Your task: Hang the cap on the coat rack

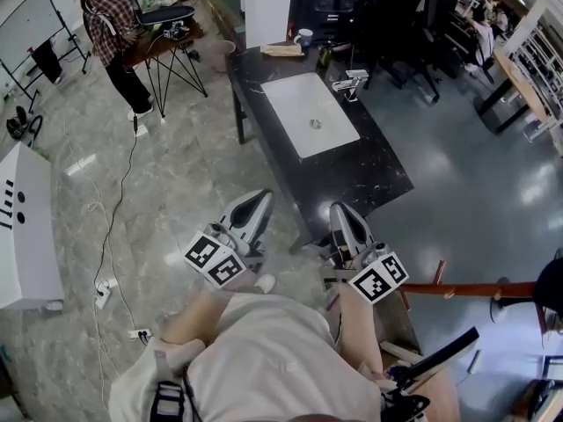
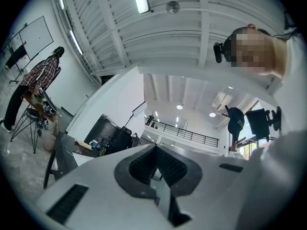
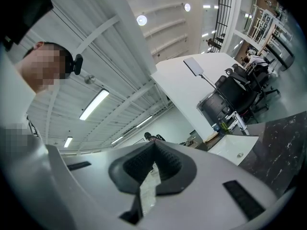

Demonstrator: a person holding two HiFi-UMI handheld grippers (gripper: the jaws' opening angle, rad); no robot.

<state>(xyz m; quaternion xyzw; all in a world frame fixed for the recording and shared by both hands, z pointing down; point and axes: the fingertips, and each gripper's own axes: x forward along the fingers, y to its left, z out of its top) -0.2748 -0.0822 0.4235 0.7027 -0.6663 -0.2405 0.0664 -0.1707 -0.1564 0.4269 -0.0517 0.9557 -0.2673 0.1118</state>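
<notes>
Both grippers are held close to the person's body, tilted upward. My left gripper (image 1: 262, 197) (image 2: 155, 147) is shut with nothing between its pads. My right gripper (image 1: 339, 209) (image 3: 154, 144) is also shut and empty. The wooden coat rack (image 1: 475, 289) shows at the right of the head view, just right of the right gripper. A dark shape at its far end (image 1: 552, 287) may be the cap. In the left gripper view a dark cap (image 2: 235, 120) hangs on the rack, apart from both grippers.
A black marble counter (image 1: 378, 170) with a white sink (image 1: 310, 112) and a faucet (image 1: 352, 82) stands ahead. A person in a plaid shirt (image 1: 110, 25) stands by a tripod table at the back left. Cables (image 1: 106, 236) cross the floor near a white cabinet (image 1: 26, 227).
</notes>
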